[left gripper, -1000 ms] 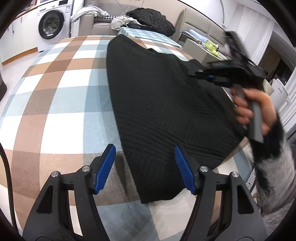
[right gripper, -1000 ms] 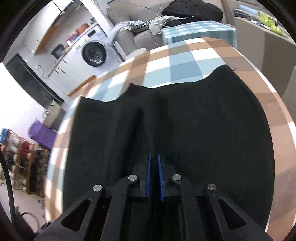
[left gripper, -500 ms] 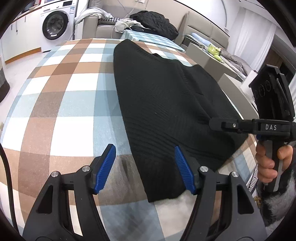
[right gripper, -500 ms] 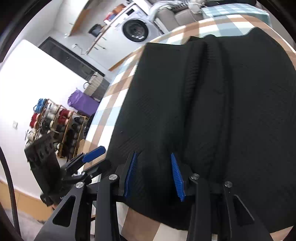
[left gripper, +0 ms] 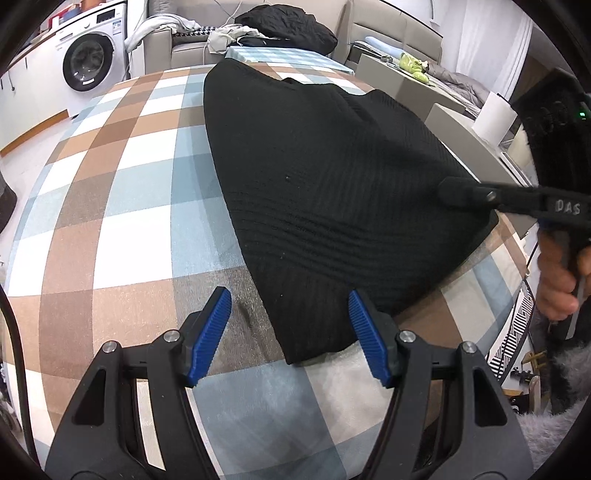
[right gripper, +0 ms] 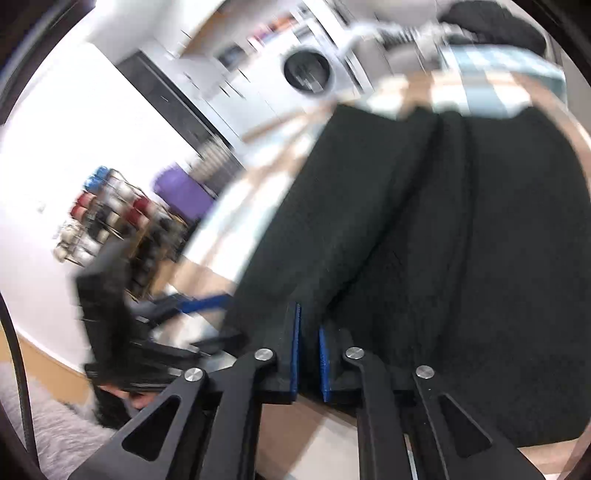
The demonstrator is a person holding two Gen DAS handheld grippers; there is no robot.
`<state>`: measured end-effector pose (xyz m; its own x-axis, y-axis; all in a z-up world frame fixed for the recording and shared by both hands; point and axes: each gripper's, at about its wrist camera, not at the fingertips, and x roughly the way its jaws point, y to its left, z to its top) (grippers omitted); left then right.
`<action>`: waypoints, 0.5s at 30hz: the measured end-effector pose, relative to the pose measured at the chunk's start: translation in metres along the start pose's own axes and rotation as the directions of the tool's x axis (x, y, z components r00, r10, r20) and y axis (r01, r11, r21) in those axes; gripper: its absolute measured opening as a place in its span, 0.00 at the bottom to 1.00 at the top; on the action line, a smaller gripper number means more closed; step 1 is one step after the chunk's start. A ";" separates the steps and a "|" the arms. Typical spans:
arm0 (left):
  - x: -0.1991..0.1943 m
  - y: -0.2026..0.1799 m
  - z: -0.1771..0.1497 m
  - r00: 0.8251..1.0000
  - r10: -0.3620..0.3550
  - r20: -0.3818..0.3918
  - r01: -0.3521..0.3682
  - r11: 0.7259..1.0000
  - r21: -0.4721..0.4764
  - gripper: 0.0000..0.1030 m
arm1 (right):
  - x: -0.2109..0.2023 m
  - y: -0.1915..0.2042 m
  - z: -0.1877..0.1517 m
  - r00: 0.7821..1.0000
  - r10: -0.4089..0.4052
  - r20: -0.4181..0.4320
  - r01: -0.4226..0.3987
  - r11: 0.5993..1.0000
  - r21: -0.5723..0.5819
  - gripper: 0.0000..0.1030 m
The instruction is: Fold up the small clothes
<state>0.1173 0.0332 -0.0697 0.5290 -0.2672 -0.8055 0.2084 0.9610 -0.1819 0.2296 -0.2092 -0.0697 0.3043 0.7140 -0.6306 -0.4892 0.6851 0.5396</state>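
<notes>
A black knit garment [left gripper: 325, 192] lies spread on the checked tablecloth [left gripper: 122, 199]. My left gripper [left gripper: 290, 332] is open, its blue pads on either side of the garment's near corner, just above the cloth. My right gripper [right gripper: 308, 350] is nearly shut at the garment's near edge [right gripper: 406, 258]; whether it pinches the knit cannot be told. It also shows in the left wrist view [left gripper: 458, 192], over the garment's right edge. The right wrist view is blurred by motion.
A washing machine [left gripper: 92, 62] stands at the back left. A sofa with a black bundle [left gripper: 288, 22] and loose clothes is behind the table. A white paper roll [left gripper: 493, 118] stands at the right. A shoe rack [right gripper: 110, 225] stands beyond the table's left side.
My right gripper let go of the garment, opened, moved to the garment's right near edge and has now closed to a narrow gap. My left gripper has stayed open at the near corner.
</notes>
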 end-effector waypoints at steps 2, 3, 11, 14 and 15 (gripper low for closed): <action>0.000 0.000 -0.001 1.000 0.003 -0.003 -0.003 1.000 0.003 0.62 | 0.002 -0.001 -0.002 0.998 -0.052 -0.038 0.052 0.999 -0.005 0.08; 0.000 0.000 -0.001 1.000 0.005 -0.006 -0.005 1.000 0.007 0.62 | 0.007 -0.006 -0.005 0.993 -0.092 -0.068 0.092 0.996 0.005 0.08; -0.006 0.003 -0.001 1.000 0.002 0.017 -0.001 1.000 -0.018 0.62 | 0.010 -0.019 -0.006 0.993 -0.078 -0.090 0.084 0.995 0.054 0.28; -0.004 0.009 0.004 1.000 0.003 0.031 -0.001 0.998 -0.058 0.62 | 0.026 -0.031 0.013 0.994 -0.085 -0.074 0.094 0.988 0.120 0.28; -0.003 0.011 0.006 1.000 0.005 0.030 -0.003 0.998 -0.068 0.62 | 0.029 -0.038 0.019 0.994 -0.084 -0.072 0.094 0.984 0.149 0.28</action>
<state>0.1228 0.0442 -0.0661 0.5546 -0.2641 -0.7891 0.1500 0.9645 -0.2173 0.2723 -0.2123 -0.0980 0.2848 0.6419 -0.7120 -0.3312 0.7629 0.5553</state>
